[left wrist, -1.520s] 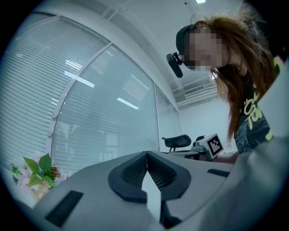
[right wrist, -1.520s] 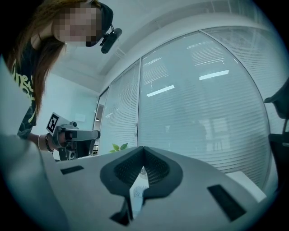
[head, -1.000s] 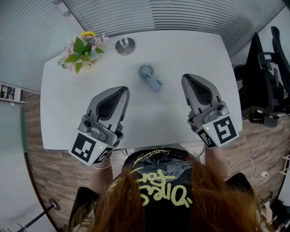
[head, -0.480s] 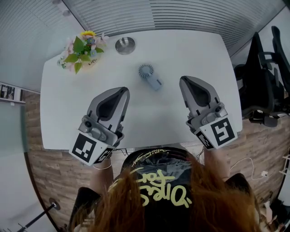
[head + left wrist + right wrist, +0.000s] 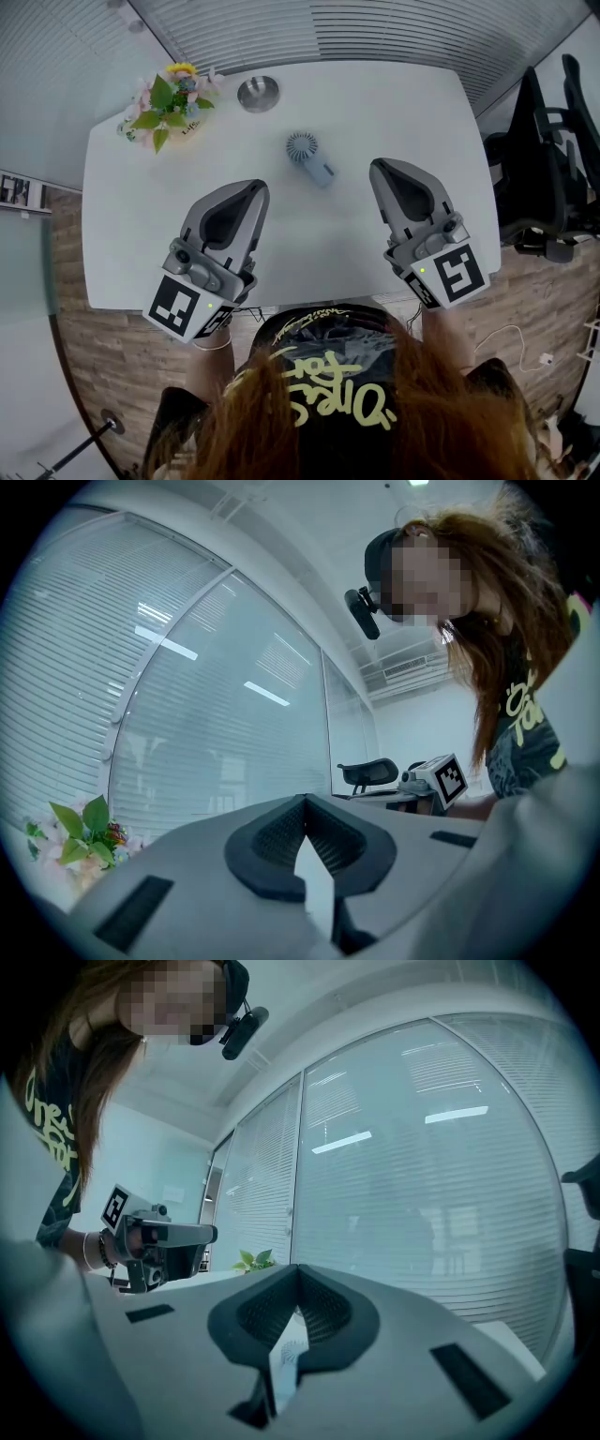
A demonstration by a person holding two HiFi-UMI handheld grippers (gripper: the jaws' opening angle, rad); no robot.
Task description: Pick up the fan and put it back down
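Note:
A small blue-grey hand fan (image 5: pixel 307 157) lies on the white table (image 5: pixel 131 206), its round grille toward the far side. My left gripper (image 5: pixel 254 187) hovers near the table's front edge, below and to the left of the fan, jaws shut and empty. My right gripper (image 5: pixel 382 168) hovers to the fan's right, also shut with nothing in it. Neither touches the fan. In the right gripper view the fan's grille (image 5: pixel 292 1352) shows through the slit below the closed jaws of the right gripper (image 5: pixel 298 1271). The left gripper view has the left gripper (image 5: pixel 305 801) closed on nothing.
A pot of flowers (image 5: pixel 169 105) stands at the table's far left corner, a round metal bowl (image 5: pixel 259 94) beside it. Black office chairs (image 5: pixel 544 159) stand past the table's right edge. Glass walls with blinds run behind the table.

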